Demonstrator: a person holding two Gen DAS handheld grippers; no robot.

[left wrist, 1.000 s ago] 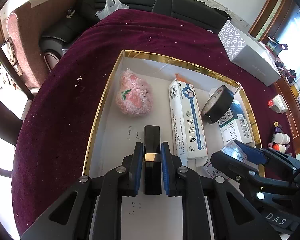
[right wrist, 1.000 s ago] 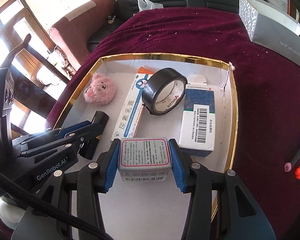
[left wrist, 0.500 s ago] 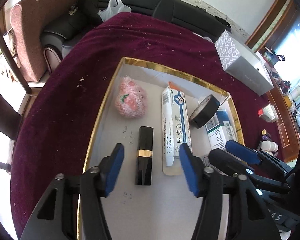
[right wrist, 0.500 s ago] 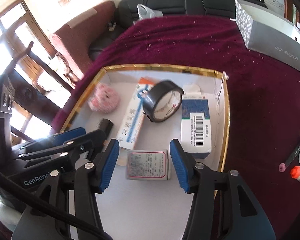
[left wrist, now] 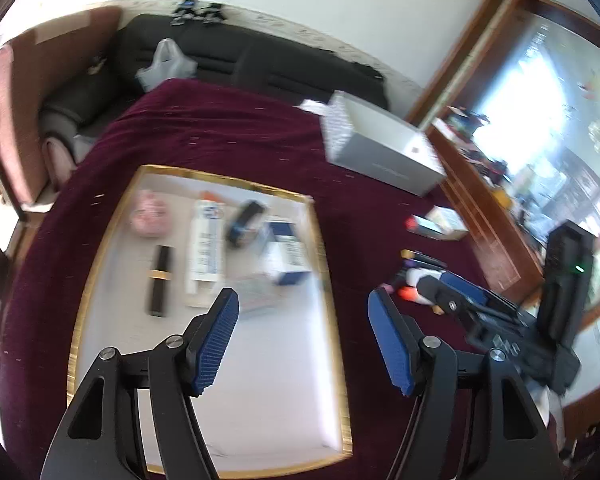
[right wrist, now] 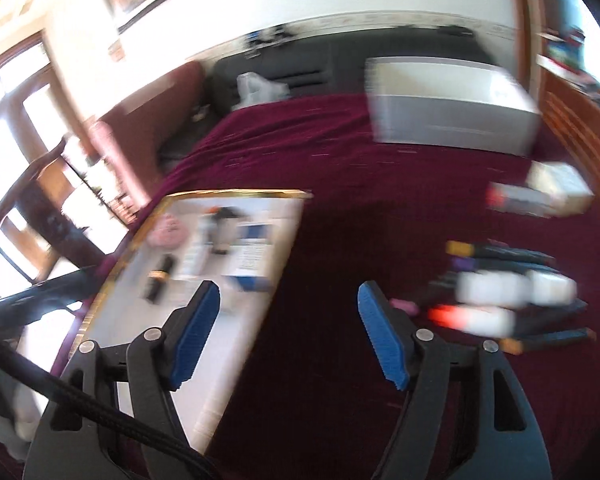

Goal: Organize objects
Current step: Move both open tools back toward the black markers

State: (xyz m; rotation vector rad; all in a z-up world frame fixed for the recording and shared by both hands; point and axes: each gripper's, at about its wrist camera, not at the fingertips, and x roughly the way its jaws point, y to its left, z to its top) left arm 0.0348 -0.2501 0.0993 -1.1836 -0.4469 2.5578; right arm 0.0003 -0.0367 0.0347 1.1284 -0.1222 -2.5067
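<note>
A gold-rimmed white tray (left wrist: 85, 292) lies on the maroon tablecloth. In it lie a black lipstick (left wrist: 159, 280), a pink plush (left wrist: 150, 211), a long white ointment box (left wrist: 206, 245), a black tape roll (left wrist: 245, 222), a blue-and-white box (left wrist: 287, 256) and a small medicine box (left wrist: 256, 290). My left gripper (left wrist: 302, 336) is open and empty above the tray's right rim. My right gripper (right wrist: 288, 332) is open and empty, right of the tray (right wrist: 120, 268), over the cloth. Loose markers and small white bottles (right wrist: 512, 292) lie right of it.
A large grey-white box (left wrist: 380, 148) stands at the back right of the table. A smaller box with a red-capped item (left wrist: 436, 222) lies right of the tray. A black sofa (left wrist: 252, 64) stands behind the table, a wooden sideboard (left wrist: 484, 208) to the right.
Both grippers opened and left the lipstick and the small medicine box lying in the tray. Both have since lifted and swung right, the right one out over the cloth near the markers.
</note>
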